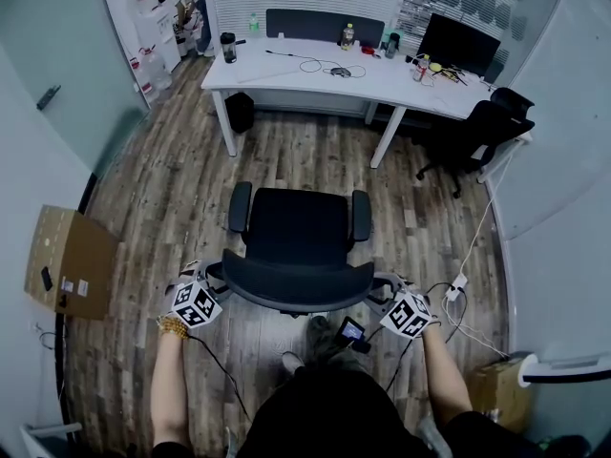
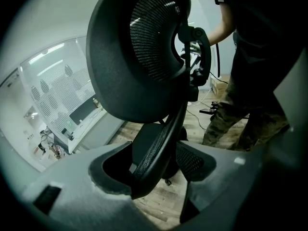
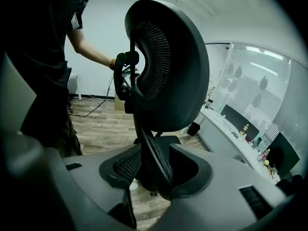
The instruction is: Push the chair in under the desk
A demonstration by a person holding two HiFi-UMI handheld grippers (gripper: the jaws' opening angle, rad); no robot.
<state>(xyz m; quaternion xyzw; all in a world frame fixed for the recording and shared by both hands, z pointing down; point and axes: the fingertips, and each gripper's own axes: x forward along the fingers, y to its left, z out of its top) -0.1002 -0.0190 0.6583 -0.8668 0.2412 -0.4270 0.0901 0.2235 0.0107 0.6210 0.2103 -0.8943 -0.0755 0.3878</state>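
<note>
A black mesh office chair (image 1: 298, 227) stands on the wood floor with its seat facing the white desk (image 1: 286, 70), about a chair's length short of it. My left gripper (image 1: 212, 280) is at the left edge of the backrest and my right gripper (image 1: 382, 294) is at the right edge. In the left gripper view the backrest rim (image 2: 156, 153) runs between the jaws of my left gripper (image 2: 154, 172), which are closed on it. The right gripper view shows the same rim (image 3: 154, 158) clamped in my right gripper (image 3: 156, 174). The headrest (image 3: 168, 66) rises above.
A second black chair (image 1: 477, 132) stands at the desk's right end by a monitor (image 1: 458, 44). A dark bin (image 1: 240, 111) sits under the desk at the left. A cardboard box (image 1: 72, 260) lies at the left wall. Cables (image 1: 463, 289) trail on the floor at my right.
</note>
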